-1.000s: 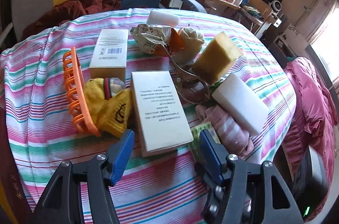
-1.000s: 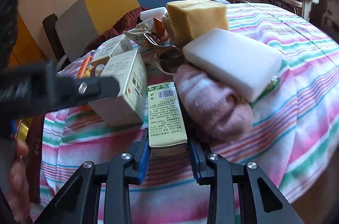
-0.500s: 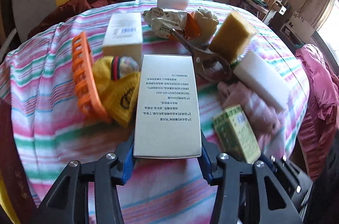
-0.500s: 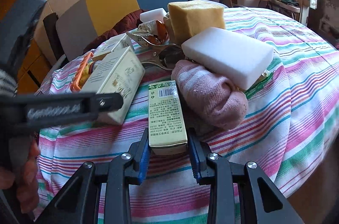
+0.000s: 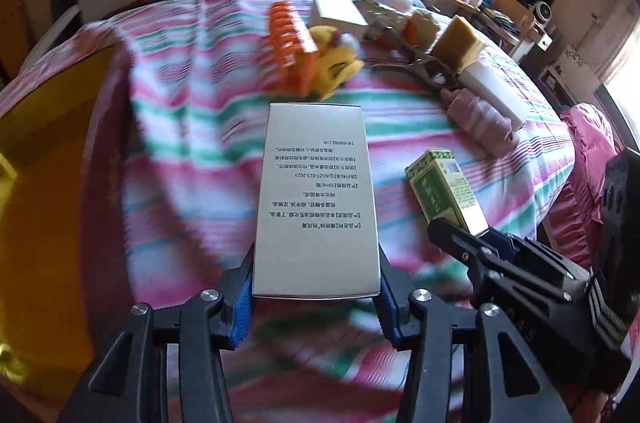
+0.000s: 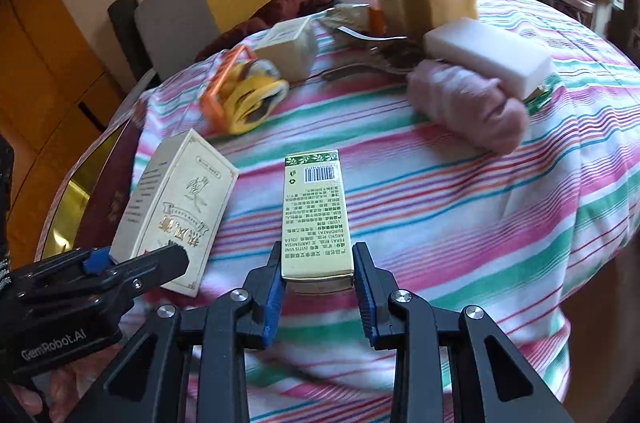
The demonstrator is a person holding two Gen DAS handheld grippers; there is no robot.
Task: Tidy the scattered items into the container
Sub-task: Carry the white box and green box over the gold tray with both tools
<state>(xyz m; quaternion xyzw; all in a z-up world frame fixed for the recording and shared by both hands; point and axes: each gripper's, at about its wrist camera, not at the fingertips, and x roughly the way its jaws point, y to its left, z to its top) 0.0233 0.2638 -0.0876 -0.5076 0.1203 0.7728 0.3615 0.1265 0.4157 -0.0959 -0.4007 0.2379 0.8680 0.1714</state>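
While left tongs (image 5: 316, 293) pinch a cream printed carton (image 5: 316, 199), right tongs (image 6: 318, 287) pinch a green-topped box (image 6: 316, 215).

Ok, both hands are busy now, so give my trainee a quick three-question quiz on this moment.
1. True or false: the left gripper holds the pale tall box.
2. What do the right gripper fingers clamp? A) pink rolled cloth B) green-labelled box C) white foam block
3. Fill in: the yellow sock lies against the ______ plastic basket.

Key: 1 true; 2 B; 3 orange.
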